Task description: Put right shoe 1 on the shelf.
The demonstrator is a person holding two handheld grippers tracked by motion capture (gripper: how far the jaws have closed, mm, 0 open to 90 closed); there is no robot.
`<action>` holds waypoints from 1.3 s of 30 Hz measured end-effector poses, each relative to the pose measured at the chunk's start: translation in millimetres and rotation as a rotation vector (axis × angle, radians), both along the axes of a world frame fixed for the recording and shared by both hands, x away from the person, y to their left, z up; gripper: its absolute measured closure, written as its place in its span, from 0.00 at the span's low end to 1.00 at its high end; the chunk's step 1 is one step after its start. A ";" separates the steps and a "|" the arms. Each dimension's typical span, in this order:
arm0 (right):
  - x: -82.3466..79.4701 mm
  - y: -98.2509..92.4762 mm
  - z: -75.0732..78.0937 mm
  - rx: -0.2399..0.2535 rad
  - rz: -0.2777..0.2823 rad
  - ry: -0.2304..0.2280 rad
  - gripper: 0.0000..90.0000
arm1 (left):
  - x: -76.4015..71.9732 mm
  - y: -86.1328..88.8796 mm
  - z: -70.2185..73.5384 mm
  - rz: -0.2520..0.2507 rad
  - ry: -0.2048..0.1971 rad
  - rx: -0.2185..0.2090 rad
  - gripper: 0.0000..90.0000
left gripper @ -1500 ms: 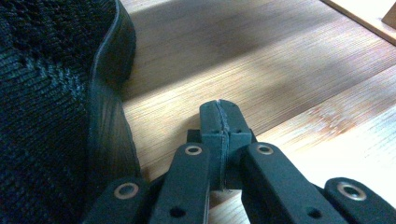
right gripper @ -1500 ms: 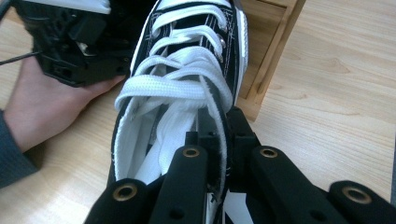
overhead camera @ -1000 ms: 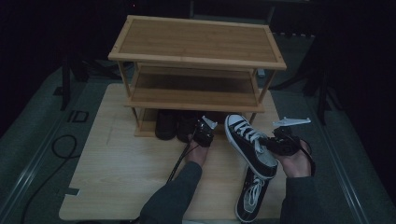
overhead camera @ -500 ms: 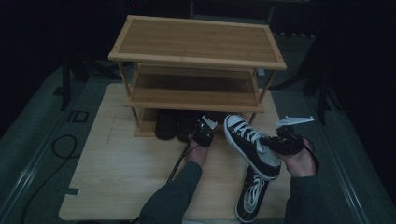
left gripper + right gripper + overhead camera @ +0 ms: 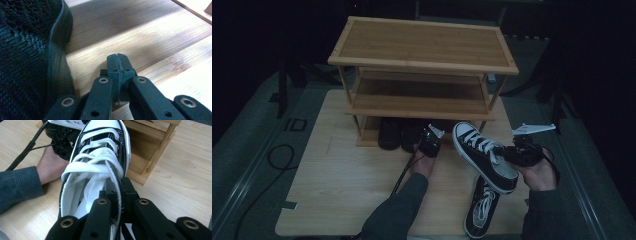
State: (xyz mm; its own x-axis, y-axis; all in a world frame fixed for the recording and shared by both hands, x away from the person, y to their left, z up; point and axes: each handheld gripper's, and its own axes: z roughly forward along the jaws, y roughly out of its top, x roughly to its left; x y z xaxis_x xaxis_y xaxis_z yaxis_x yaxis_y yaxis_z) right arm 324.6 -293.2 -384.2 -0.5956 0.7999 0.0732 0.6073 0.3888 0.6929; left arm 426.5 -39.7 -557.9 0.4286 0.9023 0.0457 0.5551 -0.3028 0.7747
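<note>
Gripping the sneaker [image 5: 100, 170] by its collar, our right tool [image 5: 117, 195] holds it raised. Our left tool [image 5: 117, 67] rests pinched together on nothing beside a dark shoe [image 5: 27, 50].

Dim high view, bright gripper views

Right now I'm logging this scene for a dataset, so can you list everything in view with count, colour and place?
shoe rack: one, light wood, three shelves, far end of the board.
board: one, pale wood, under the rack.
dark shoes: two, black, on the rack's bottom shelf.
held sneaker: one, black and white, raised in front of the rack.
second sneaker: one, black and white, flat on the board.
left gripper: black, shut, empty, beside a dark shoe.
right gripper: black, clamped on the held sneaker's side wall.
</note>
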 end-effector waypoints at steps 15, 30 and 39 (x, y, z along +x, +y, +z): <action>-5.8 0.2 13.1 0.001 0.052 -0.004 0.98 | 0.0 -0.4 -0.2 0.004 -0.002 -0.004 1.00; -9.3 4.9 28.7 0.015 0.122 -0.018 0.98 | 0.0 -0.4 -0.2 0.006 -0.001 -0.004 1.00; -12.2 3.5 40.1 0.042 0.147 -0.034 0.98 | 0.1 0.1 0.0 0.002 0.001 -0.001 1.00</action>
